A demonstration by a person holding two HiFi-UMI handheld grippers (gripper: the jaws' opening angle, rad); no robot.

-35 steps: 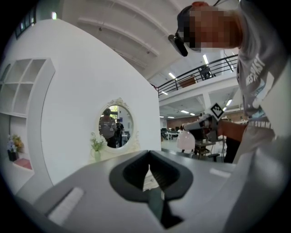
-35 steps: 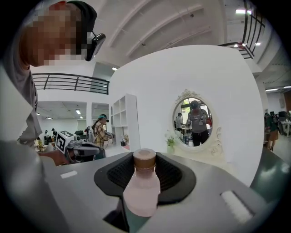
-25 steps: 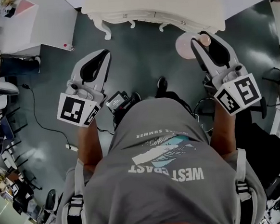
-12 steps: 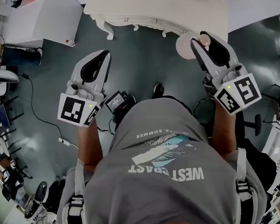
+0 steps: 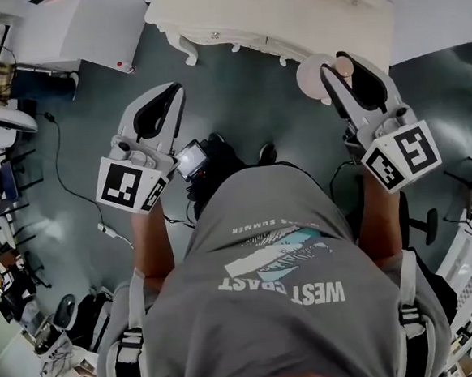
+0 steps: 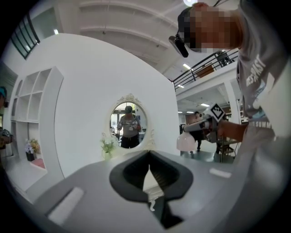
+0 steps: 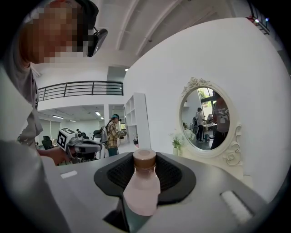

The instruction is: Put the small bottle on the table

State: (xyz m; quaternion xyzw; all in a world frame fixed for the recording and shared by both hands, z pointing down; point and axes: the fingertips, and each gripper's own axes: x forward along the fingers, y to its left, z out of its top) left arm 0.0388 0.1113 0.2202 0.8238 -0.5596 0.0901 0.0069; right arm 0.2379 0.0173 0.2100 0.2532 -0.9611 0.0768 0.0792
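Observation:
The small bottle point(image 7: 142, 187), pale pink with a brown cap, stands upright between the pads of my right gripper point(image 7: 144, 160), which is shut on it. In the head view the bottle point(image 5: 313, 77) hangs over the grey floor just short of the white dressing table point(image 5: 271, 10), with the right gripper point(image 5: 344, 63) around it. My left gripper point(image 5: 171, 90) is held level to the left, shut and empty. Its pads meet in the left gripper view point(image 6: 149, 157), where the bottle point(image 6: 185, 142) shows off to the right.
An oval mirror point(image 7: 204, 118) in an ornate white frame stands at the table's back, with a small vase of flowers point(image 6: 107, 148) beside it. White shelving point(image 6: 32, 109) is at the left. A cable point(image 5: 60, 169) and chairs lie on the floor to the left.
The dressing table has slid lower and closer in the head view as the person walks toward it. Both grippers keep their pose, and the bottle stays gripped.

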